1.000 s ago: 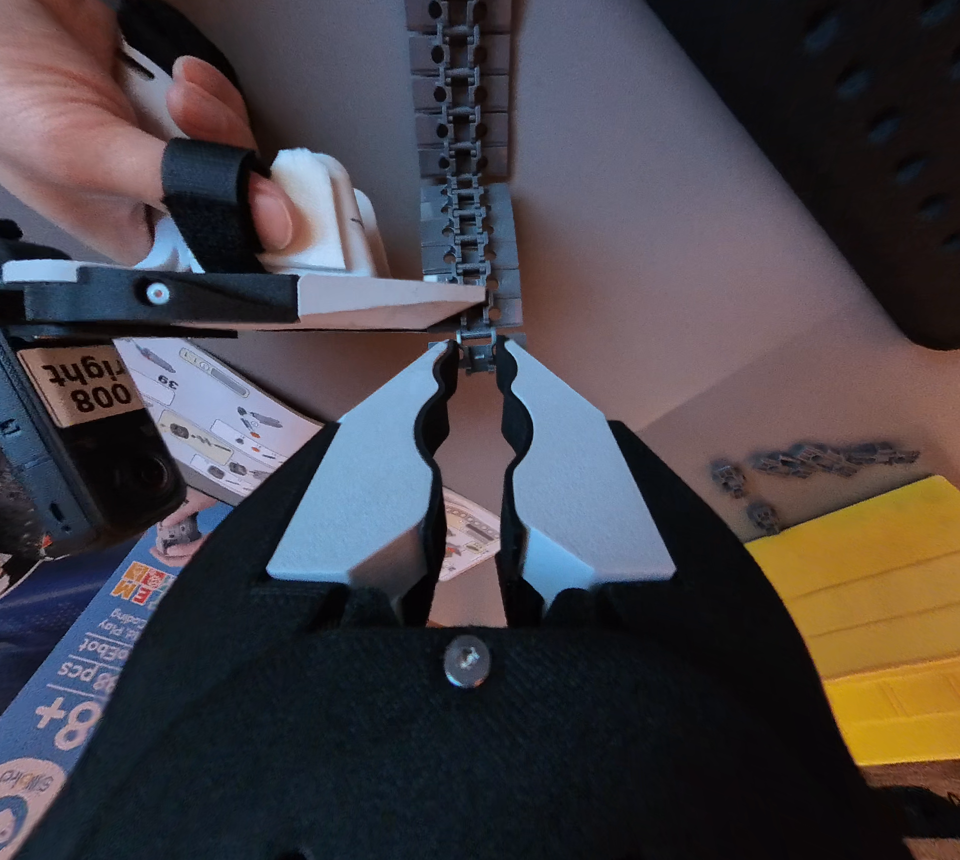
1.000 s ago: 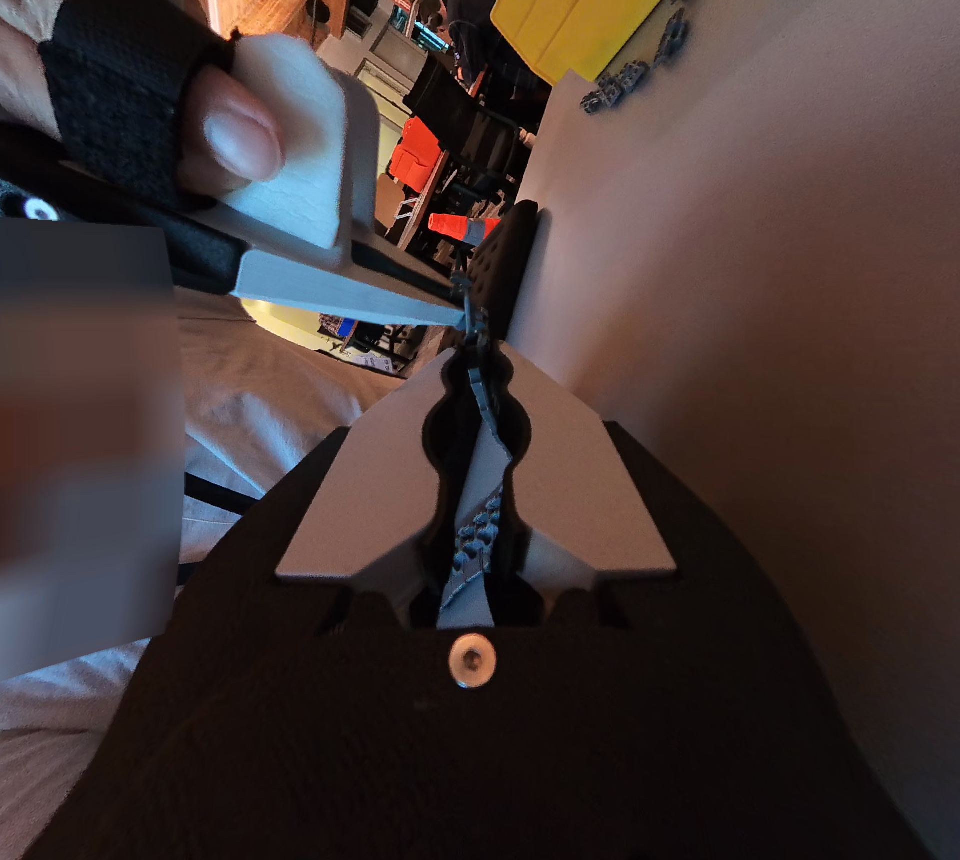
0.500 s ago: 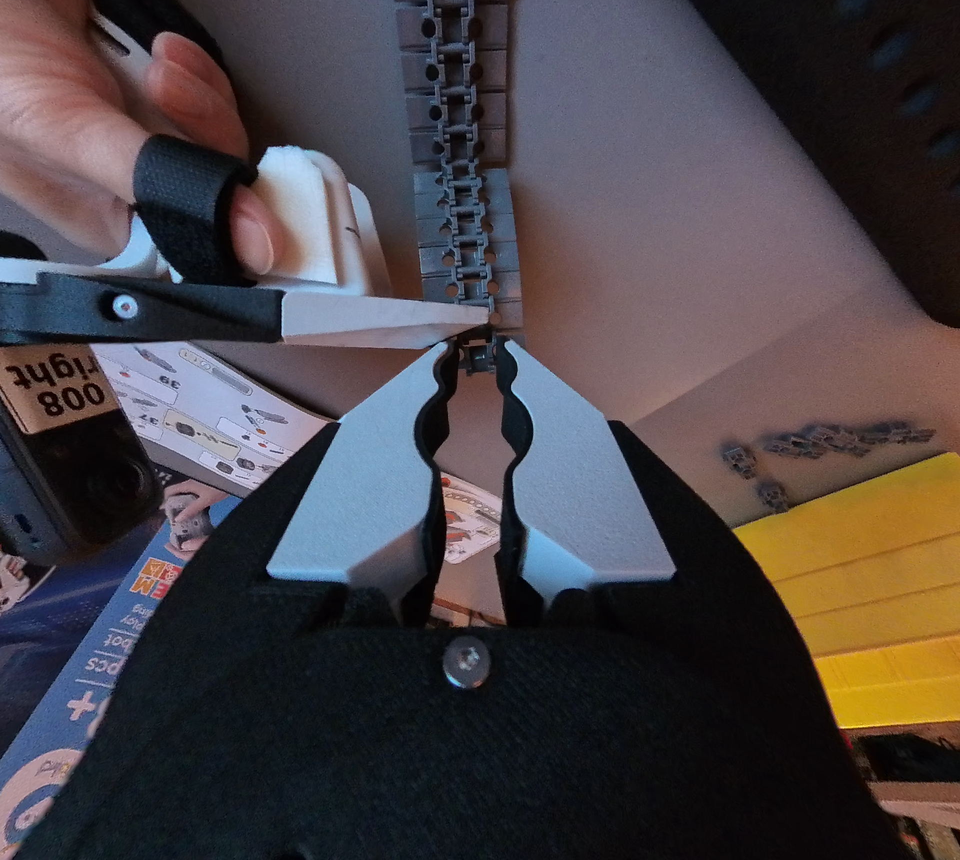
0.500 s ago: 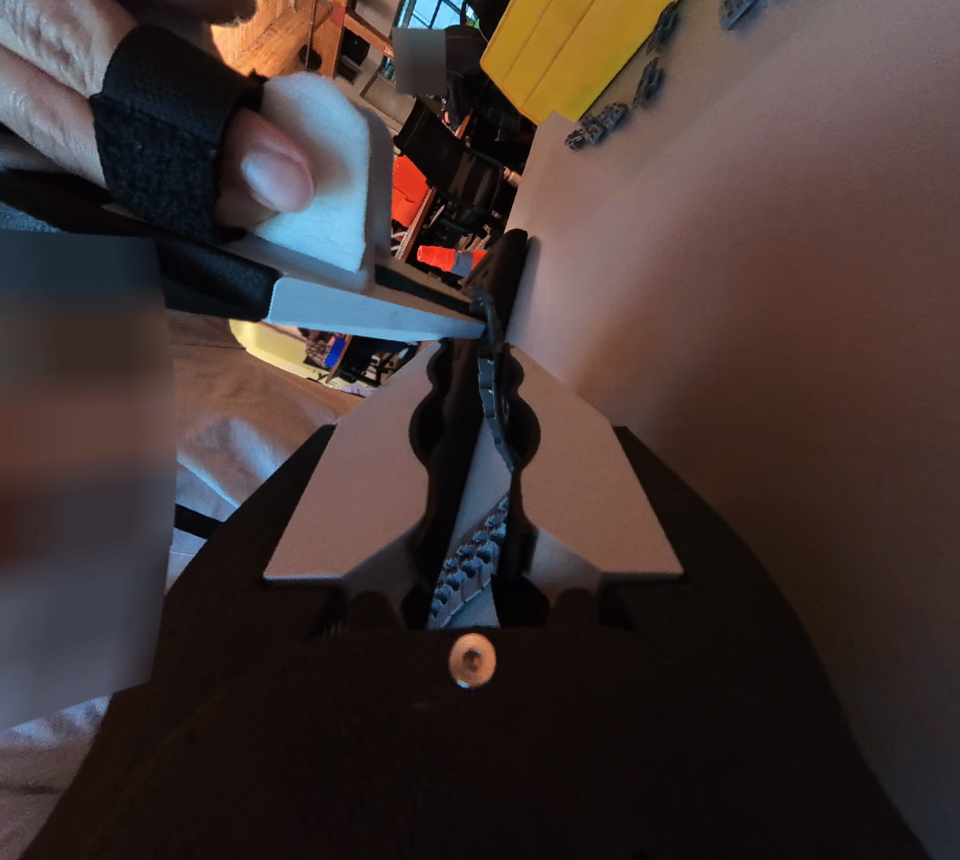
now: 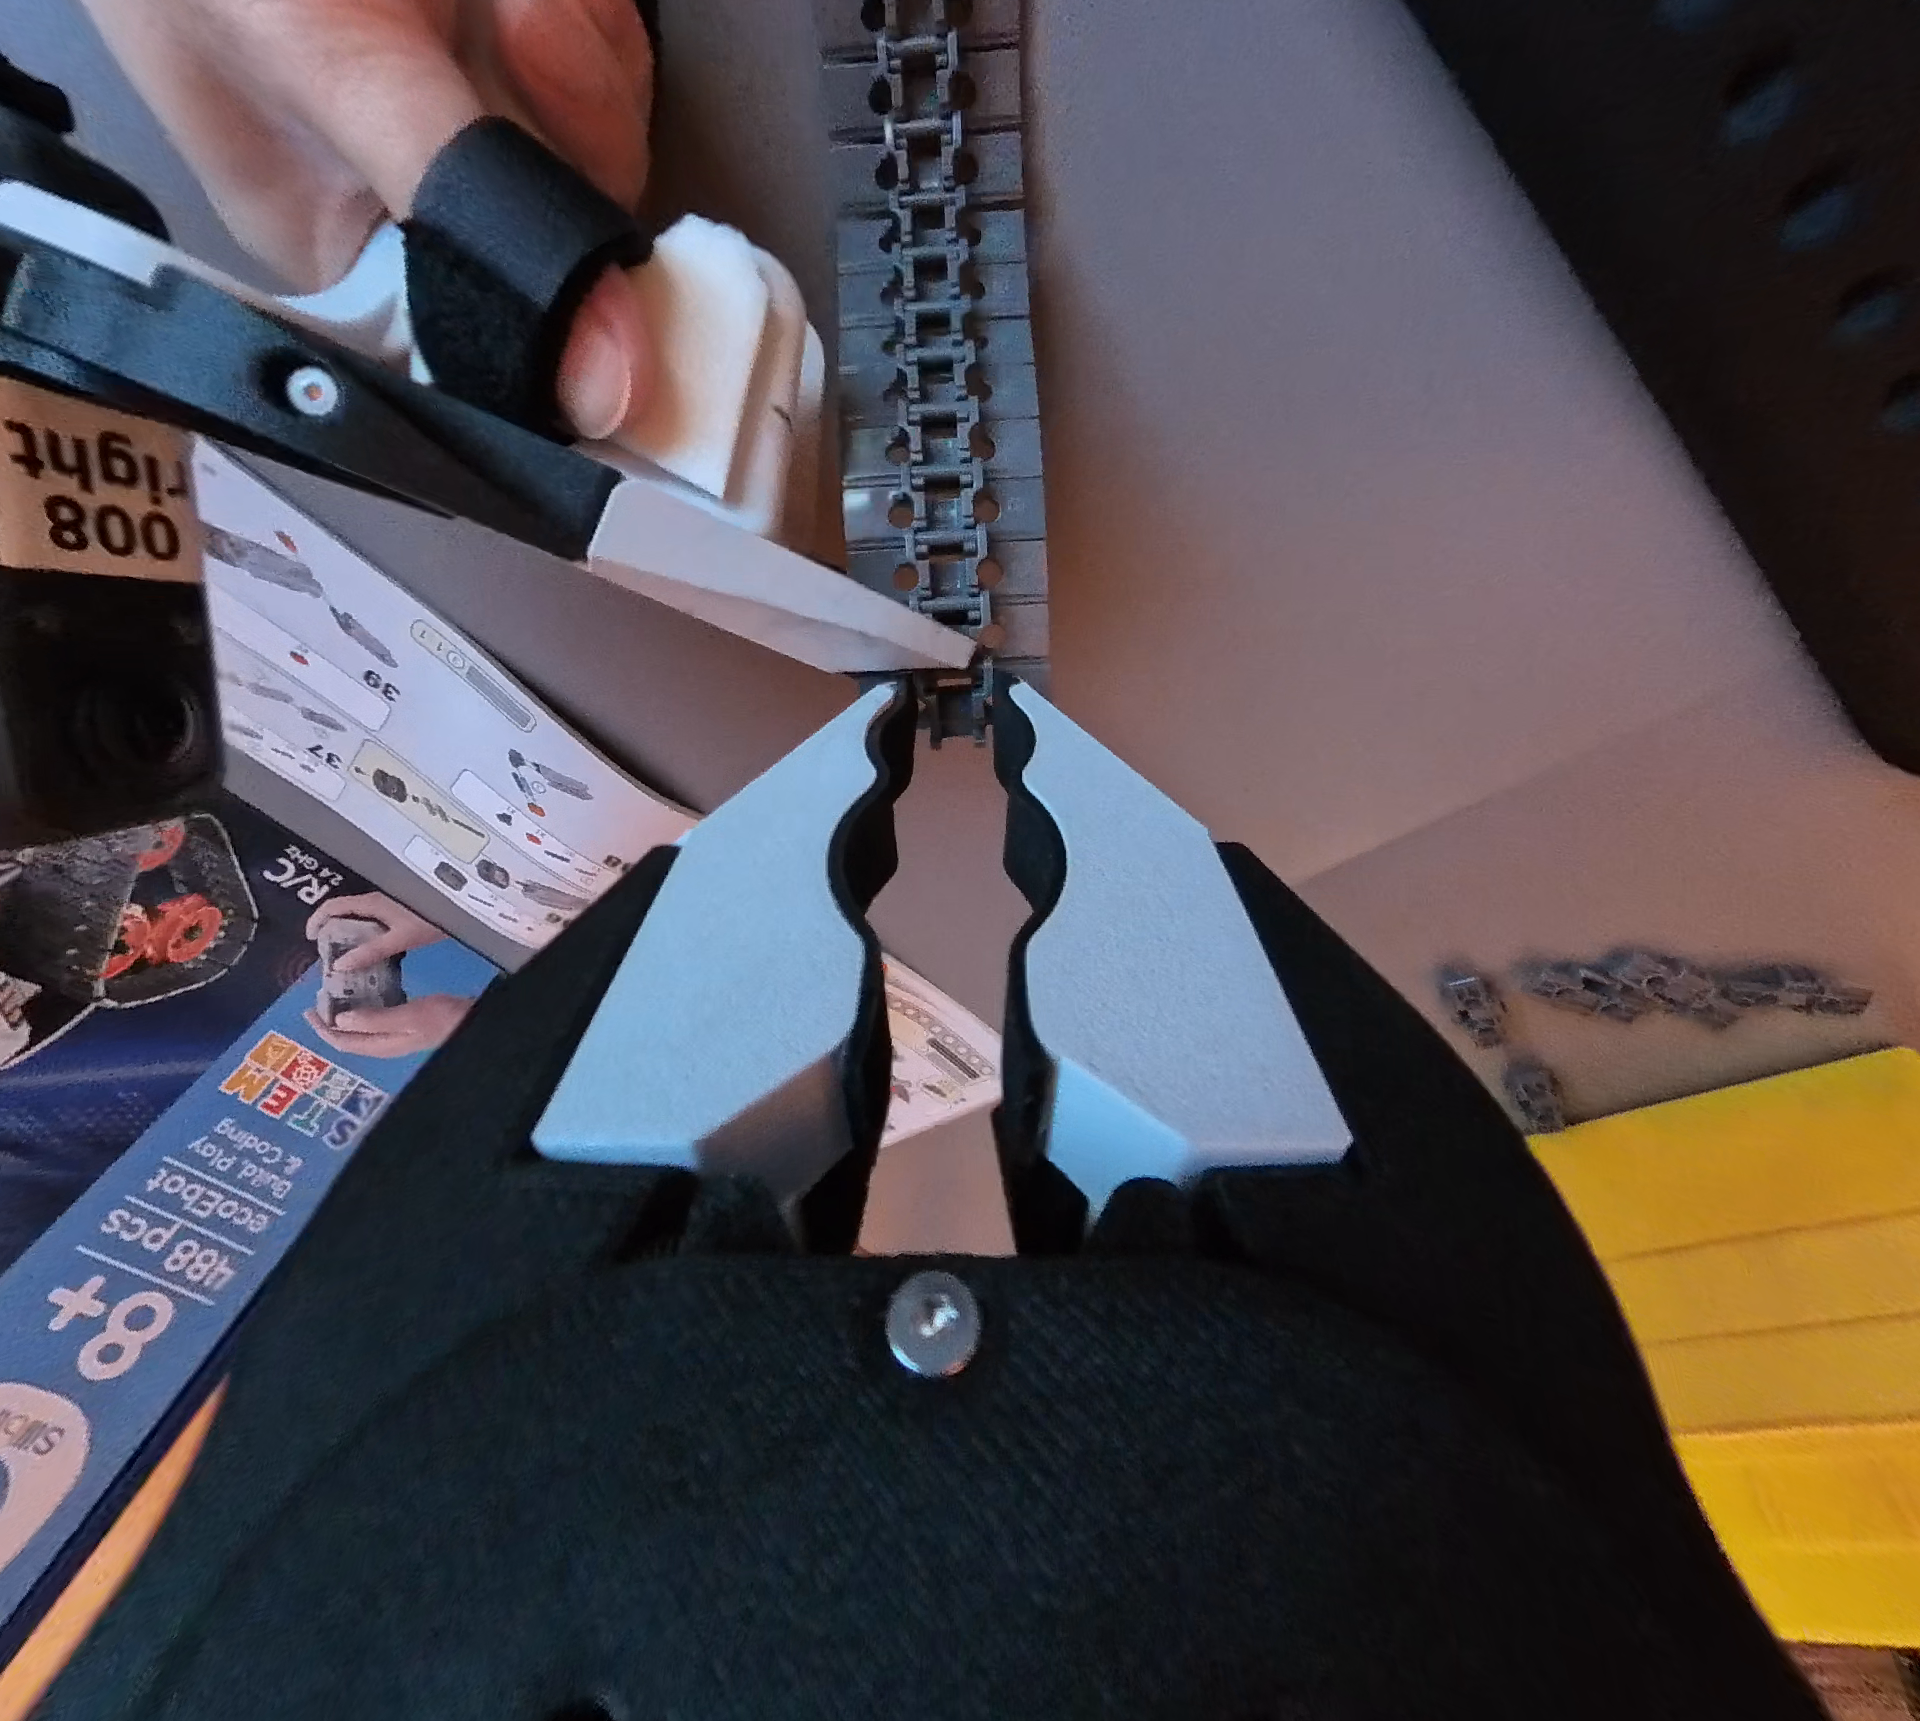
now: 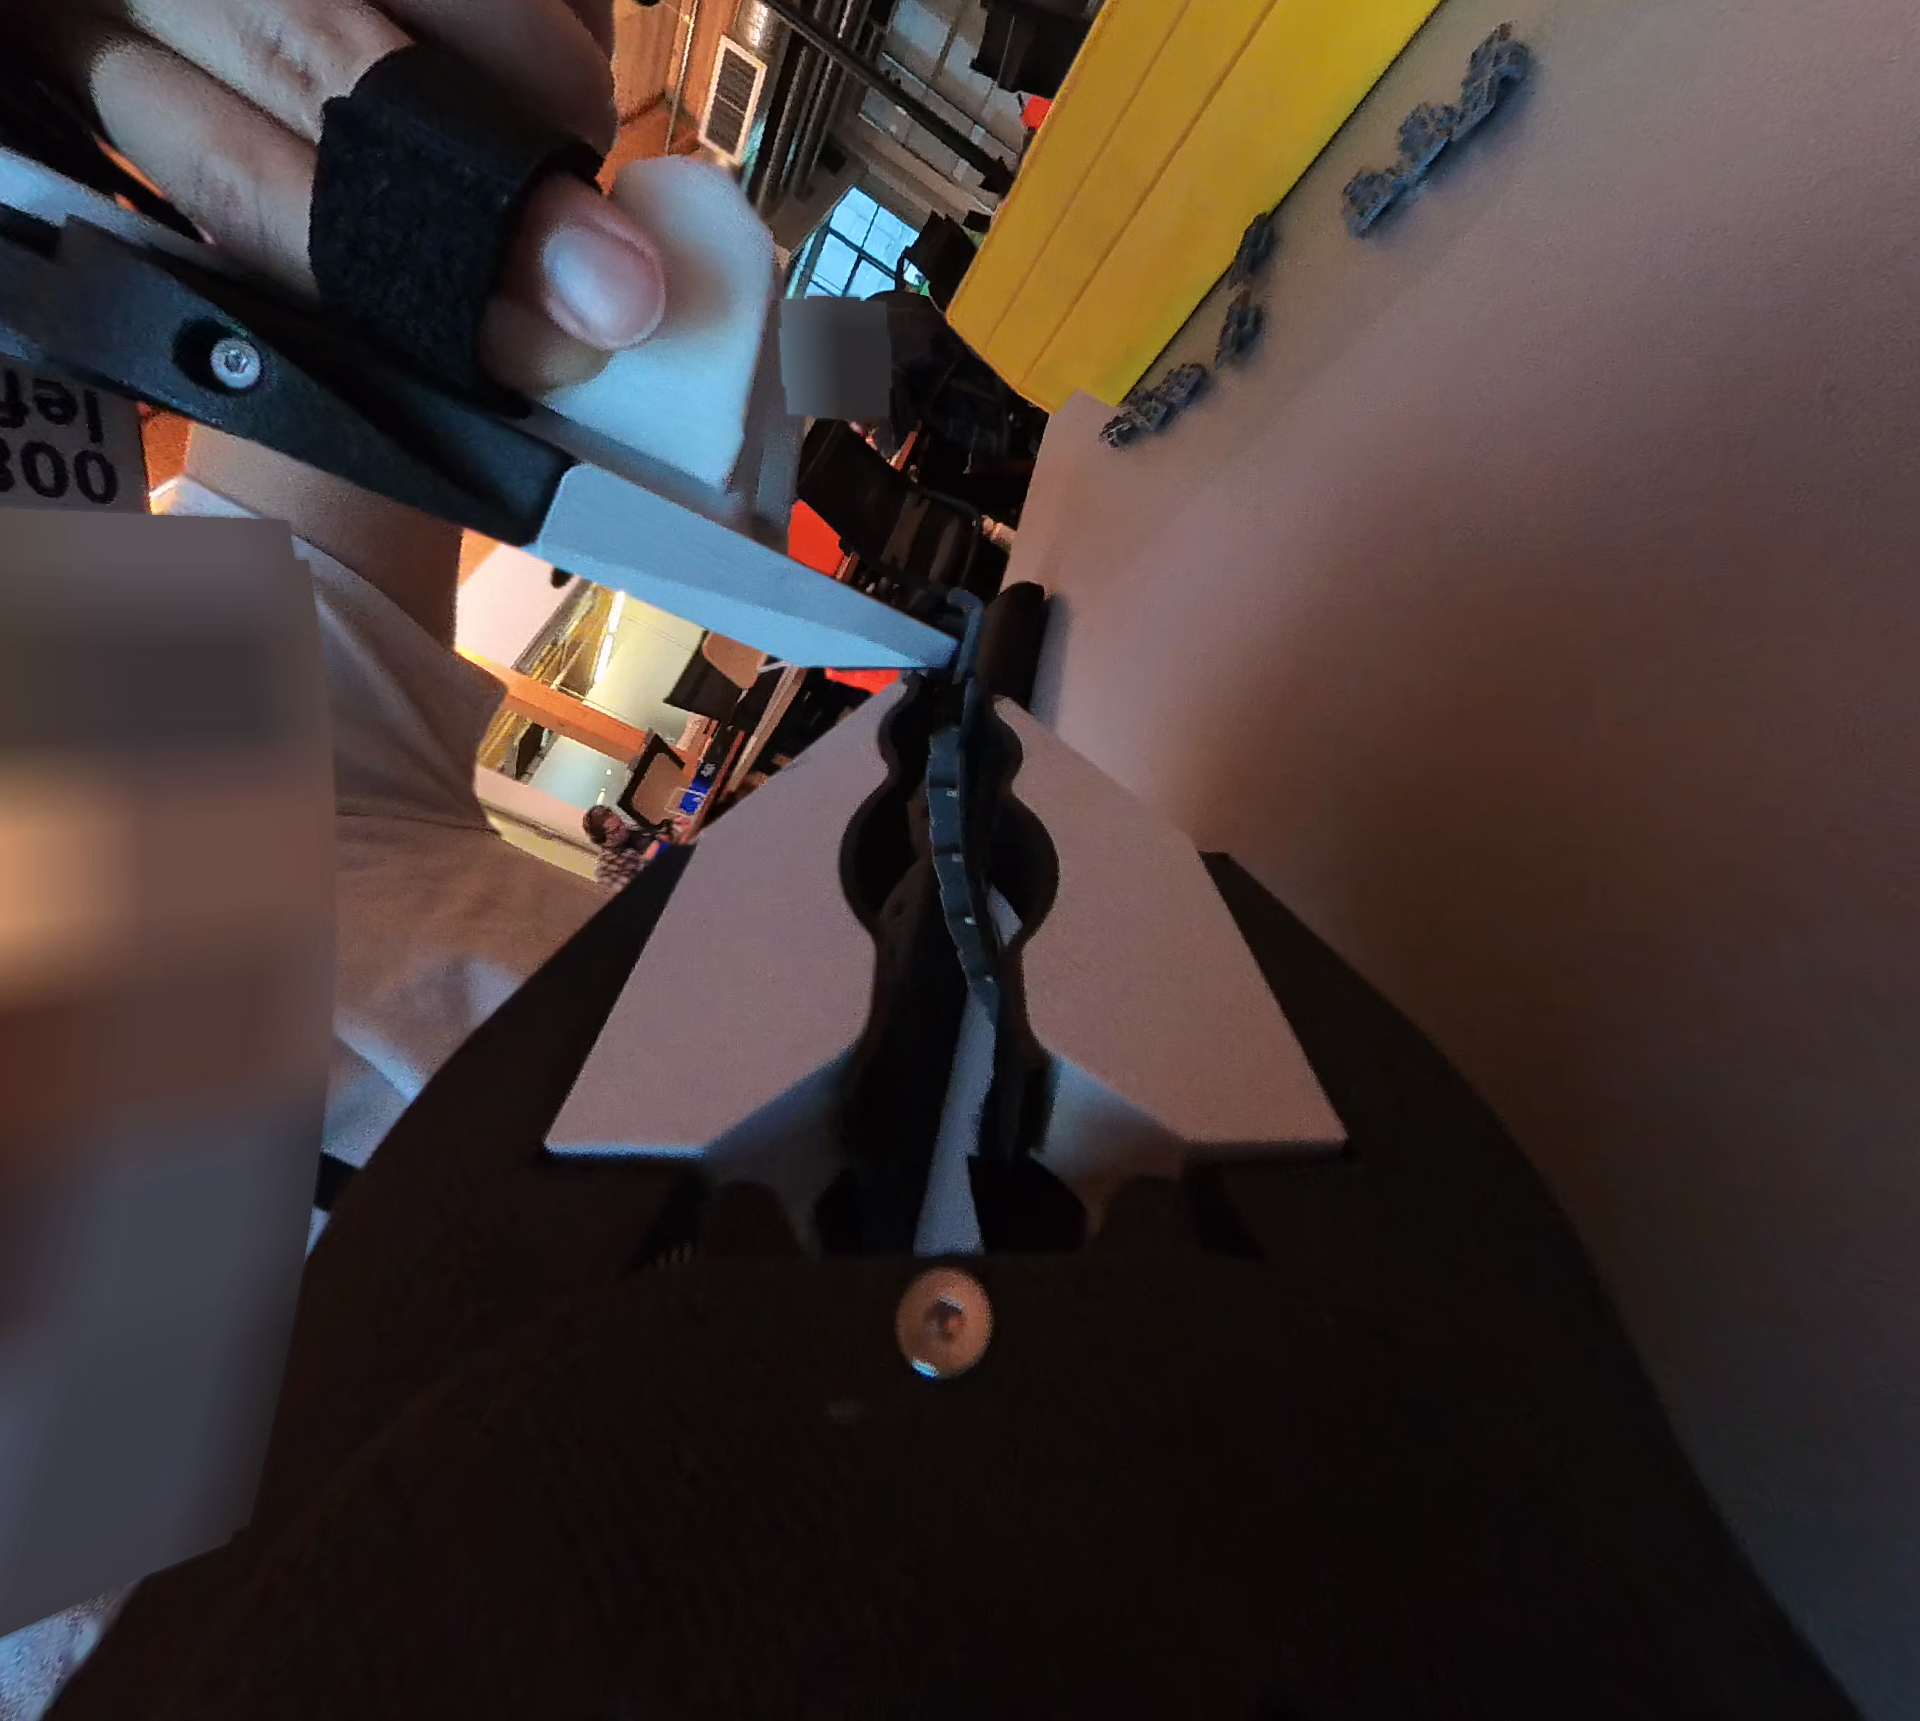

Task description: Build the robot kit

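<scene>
Track links joined into a grey plastic tread chain [image 5: 940, 300] run from our fingertips toward twelve o'clock in the left wrist view, lifted above the pale tabletop [image 5: 1299, 445]. We pinch its nearest end link in the left gripper [image 5: 954, 707], the tips closed on that one link while the wavy black pads [image 5: 868, 840] farther back stand apart. From nine o'clock the right gripper's [image 5: 935, 645] pale wedge-shaped finger meets the chain just above our grip, touching the next link. A hand [image 5: 343, 9] holds that gripper, one finger through a black strap and pressed on a white trigger block.

In the right wrist view we see the chain [image 6: 961, 850] edge-on, running down between the fingers of the right gripper [image 6: 951, 695], which are closed on it near the tips. The left gripper's [image 6: 925, 643] finger comes in from nine o'clock to the same spot, held by another strapped hand [image 6: 343, 30].

Beyond the chain, at four o'clock in the left wrist view, loose grey track links [image 5: 1662, 996] lie scattered on the table, just beside a yellow bin [image 5: 1756, 1308]. At eight o'clock an instruction sheet [image 5: 436, 736] rests on a blue toy-kit box [image 5: 208, 1152]. A dark perforated panel [image 5: 1714, 165] fills the two o'clock corner.
</scene>
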